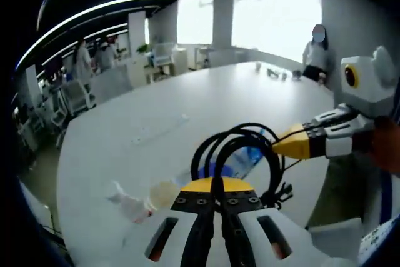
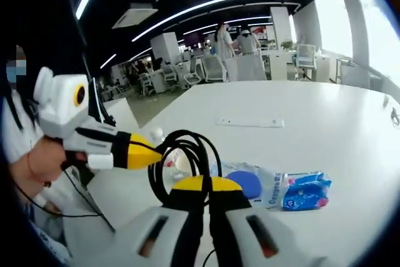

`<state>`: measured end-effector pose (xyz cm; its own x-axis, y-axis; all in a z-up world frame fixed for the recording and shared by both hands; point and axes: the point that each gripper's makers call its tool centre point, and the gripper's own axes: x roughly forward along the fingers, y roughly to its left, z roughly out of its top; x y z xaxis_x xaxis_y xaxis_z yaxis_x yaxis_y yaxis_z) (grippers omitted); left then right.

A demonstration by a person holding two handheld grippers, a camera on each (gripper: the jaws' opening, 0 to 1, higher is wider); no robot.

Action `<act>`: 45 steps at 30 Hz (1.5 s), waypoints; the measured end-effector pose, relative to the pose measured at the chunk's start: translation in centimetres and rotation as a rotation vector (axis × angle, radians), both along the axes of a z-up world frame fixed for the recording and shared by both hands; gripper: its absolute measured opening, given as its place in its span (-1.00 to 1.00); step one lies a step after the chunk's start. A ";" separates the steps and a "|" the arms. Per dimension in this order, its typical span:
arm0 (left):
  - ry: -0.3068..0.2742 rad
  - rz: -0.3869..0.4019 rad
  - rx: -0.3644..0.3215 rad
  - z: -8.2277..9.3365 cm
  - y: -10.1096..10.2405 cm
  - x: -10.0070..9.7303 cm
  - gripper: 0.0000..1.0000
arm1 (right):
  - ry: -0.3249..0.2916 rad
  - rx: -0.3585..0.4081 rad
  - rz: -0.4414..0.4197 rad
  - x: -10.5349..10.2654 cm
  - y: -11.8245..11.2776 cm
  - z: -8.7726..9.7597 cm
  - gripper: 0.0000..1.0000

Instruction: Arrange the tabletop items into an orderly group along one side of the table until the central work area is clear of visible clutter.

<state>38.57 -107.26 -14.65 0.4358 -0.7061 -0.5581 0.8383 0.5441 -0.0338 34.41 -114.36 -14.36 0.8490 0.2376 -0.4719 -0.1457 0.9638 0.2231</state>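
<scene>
While both grippers, left point(image 1: 215, 207) & right point(image 2: 203, 201), clamp the black cable point(image 2: 181, 154), white table point(image 2: 325, 117) beyond lies open.

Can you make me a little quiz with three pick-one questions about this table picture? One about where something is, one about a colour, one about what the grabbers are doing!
1. Where is the blue wipes pack?
A. On the white table
B. On a chair
C. On the floor

2. What colour is the looped cable?
A. Red
B. Black
C. Green

3. What is the right gripper doing?
A. Wide open over the table
B. Gripping a cup
C. Shut on the cable

Answers: 1 A, the pack lies flat on the tabletop. 2 B, the loops are black. 3 C, its jaws are closed together with the loops rising from the tips; the left gripper does likewise.
</scene>
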 end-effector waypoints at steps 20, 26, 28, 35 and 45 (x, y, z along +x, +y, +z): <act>-0.039 -0.160 -0.062 4.2 -10.5 -4.4 -1.00 | -0.034 -0.029 -0.132 -5.1 -9.8 3.8 -1.00; -0.020 -0.207 -0.063 3.3 -13.4 -6.0 -1.00 | -0.007 -0.030 -0.165 -6.8 -12.5 2.9 -1.00; -0.014 -0.214 -0.063 3.0 -14.2 -6.3 -1.00 | 0.000 -0.026 -0.175 -7.2 -13.3 2.6 -1.00; 0.009 -0.235 -0.053 1.6 -16.3 -7.1 -1.00 | 0.039 -0.025 -0.183 -8.0 -15.5 1.2 -1.00; 0.069 -0.219 -0.030 -2.6 -18.3 -7.6 -1.00 | 0.114 -0.029 -0.154 -8.0 -17.7 -2.6 -1.00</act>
